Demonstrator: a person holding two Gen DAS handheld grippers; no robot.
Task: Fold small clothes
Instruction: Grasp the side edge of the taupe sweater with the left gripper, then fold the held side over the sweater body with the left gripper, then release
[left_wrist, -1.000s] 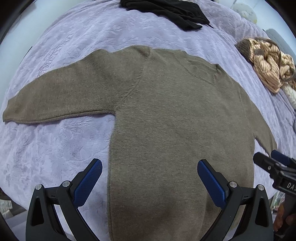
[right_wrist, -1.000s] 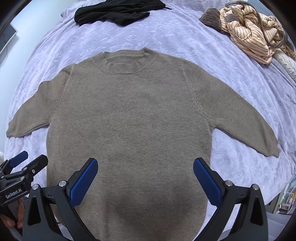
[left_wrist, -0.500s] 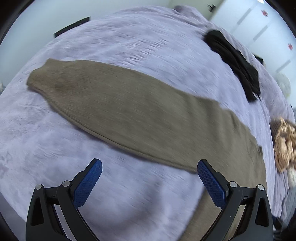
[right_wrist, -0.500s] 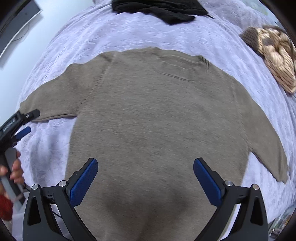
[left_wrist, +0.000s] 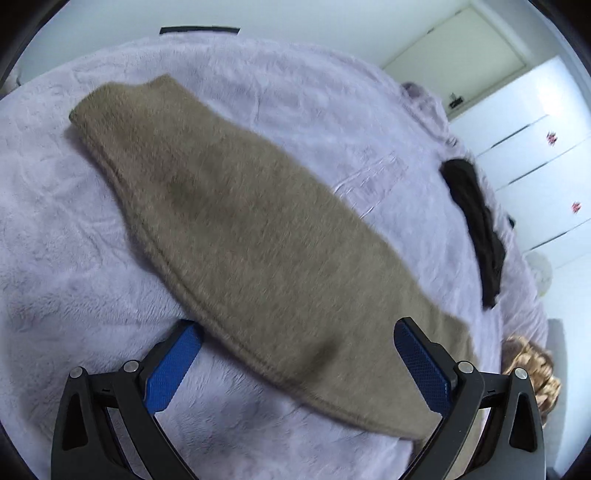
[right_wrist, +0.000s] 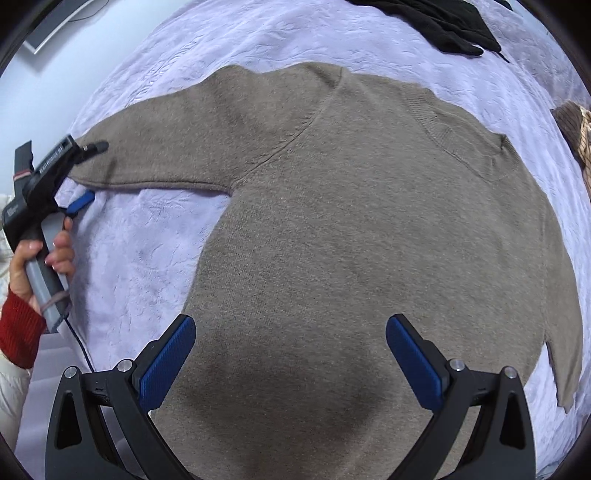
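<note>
Sweater flat on bed, first sleeve fold about to start

Sweater (right_wrist: 369, 240) lies spread front-up on the lavender bed (right_wrist: 147, 258), collar toward 1 o'clock in the right wrist view, one sleeve (left_wrist: 240, 236) running out to 9 o'clock. No fold made yet, so my read is step one: take that sleeve and bring it across the body.

Next move calls for closing on the sleeve cuff edge only, not the bedspread under it, then a lift-and-carry toward the torso.

Black garment (right_wrist: 436, 22) sits at 12–1 o'clock; striped garment (right_wrist: 580, 133) at 3.

Left gripper (right_wrist: 83, 171), held in the person's left hand (right_wrist: 44, 258), straddles the sleeve end, jaws apart, nothing pinched. Right gripper (right_wrist: 291, 362) hovers over the hem, jaws wide, empty.
</note>
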